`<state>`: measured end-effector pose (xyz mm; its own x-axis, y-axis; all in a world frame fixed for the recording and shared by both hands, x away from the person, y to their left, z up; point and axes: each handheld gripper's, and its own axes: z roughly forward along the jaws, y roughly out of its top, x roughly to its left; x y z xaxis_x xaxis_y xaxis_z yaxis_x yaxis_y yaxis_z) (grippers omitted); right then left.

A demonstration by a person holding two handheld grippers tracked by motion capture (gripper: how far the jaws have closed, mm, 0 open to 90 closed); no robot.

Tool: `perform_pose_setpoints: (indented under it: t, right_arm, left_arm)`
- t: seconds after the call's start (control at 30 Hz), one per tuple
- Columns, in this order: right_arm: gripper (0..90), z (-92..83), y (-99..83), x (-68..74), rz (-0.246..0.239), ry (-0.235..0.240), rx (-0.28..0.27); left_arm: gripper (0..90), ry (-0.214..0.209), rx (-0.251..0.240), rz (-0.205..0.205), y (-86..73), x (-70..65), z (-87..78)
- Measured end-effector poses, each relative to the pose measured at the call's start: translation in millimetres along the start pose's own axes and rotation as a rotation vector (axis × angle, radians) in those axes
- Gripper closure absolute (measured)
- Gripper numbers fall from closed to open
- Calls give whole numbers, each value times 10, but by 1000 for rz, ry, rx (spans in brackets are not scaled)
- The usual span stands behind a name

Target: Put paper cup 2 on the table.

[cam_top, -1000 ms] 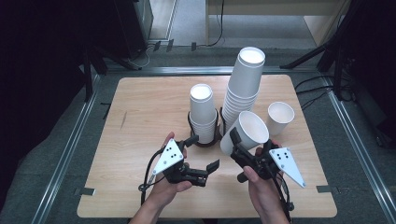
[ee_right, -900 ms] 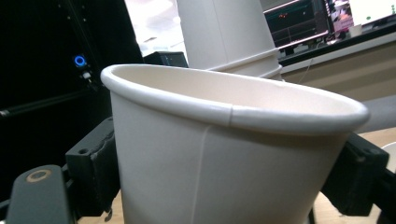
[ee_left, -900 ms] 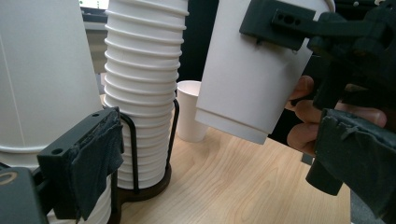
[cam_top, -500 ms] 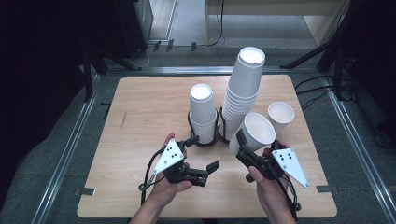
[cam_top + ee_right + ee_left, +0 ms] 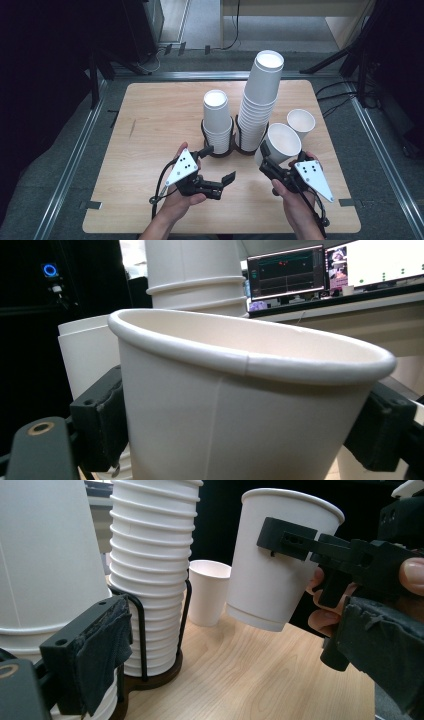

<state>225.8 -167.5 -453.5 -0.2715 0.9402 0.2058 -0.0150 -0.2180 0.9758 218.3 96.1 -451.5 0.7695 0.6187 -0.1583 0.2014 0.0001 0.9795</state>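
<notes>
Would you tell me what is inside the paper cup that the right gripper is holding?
The held cup looks empty: the right gripper view shows bare white inner wall below the rim. Its bottom is hidden by the near rim, so I cannot see it.

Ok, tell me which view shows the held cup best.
The left gripper view: the whole cup shows, clear of the table. The high view shows its mouth from above; the right gripper view, its rim close up.

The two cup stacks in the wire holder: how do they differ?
The right stack stands far taller than the left stack, with many more rims showing. The right stack leans slightly; the left stack sits straight. Both are white paper cups, upside down, in the same black wire holder.
</notes>
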Motion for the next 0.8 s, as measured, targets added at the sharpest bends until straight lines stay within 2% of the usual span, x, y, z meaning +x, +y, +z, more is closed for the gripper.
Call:
perform_pose_setpoints:
  t: [0.17,0.37,0.67,0.8]
  right_arm:
    - [139,26,-32,-57,-23,-12,3]
    - [137,60,-78,-128,-78,-34,3]
    - [137,125,-167,-298,-108,-81,15]
    - [136,149,-203,-361,-137,-94,17]
  left_arm:
    - [19,0,6,1,-13,2,10]
    - [19,6,8,-7,-27,33,8]
    - [19,10,14,-14,-46,52,18]
    - [19,10,18,-14,-56,59,26]
